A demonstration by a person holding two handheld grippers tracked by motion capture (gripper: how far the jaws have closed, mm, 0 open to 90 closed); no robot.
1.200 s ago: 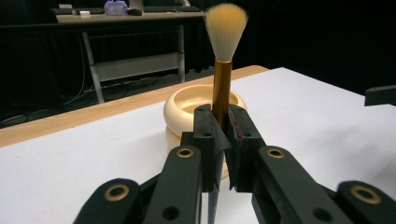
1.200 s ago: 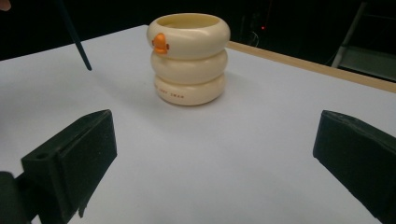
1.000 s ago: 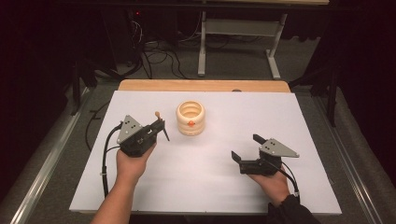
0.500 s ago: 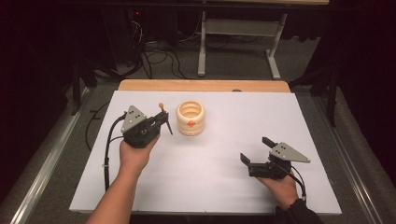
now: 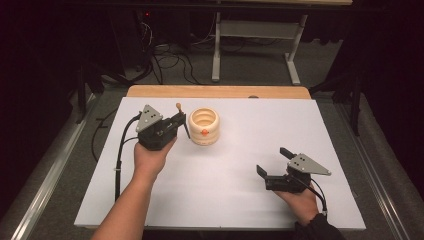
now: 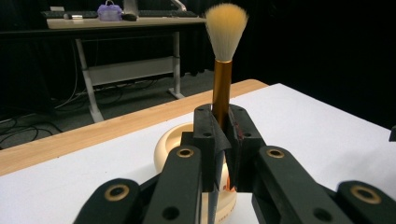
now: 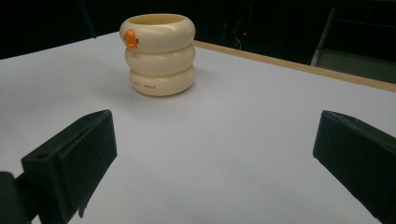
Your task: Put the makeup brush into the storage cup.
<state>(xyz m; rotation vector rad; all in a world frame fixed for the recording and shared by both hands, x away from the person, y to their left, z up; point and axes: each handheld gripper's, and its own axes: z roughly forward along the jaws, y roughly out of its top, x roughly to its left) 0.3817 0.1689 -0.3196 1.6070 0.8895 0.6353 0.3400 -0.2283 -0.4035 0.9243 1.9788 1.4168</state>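
Brush held upright beside the cream cup on a white table.

The left gripper (image 5: 176, 125) clamps a gold-handled brush (image 6: 223, 70) just left of the cup (image 5: 203, 126); the right gripper (image 5: 274, 162), jaws wide apart and empty, rests well right of the cup. The white sheet (image 5: 240, 170) covers a wooden table (image 5: 215, 91); desks and cables (image 5: 165, 55) sit beyond the cup in a dark room.

You work at a white tabletop (image 5: 240, 200) whose far edge shows a strip of pale wood (image 5: 218, 91). Around it you have grey carpeted floor (image 5: 65, 165), and a tangle of black cables (image 5: 165, 55) lies on it beyond the table. Farther back stands a desk on a light metal frame (image 5: 255, 45); in the left gripper view you see a keyboard (image 6: 60, 14) on its top. The room behind is dark.
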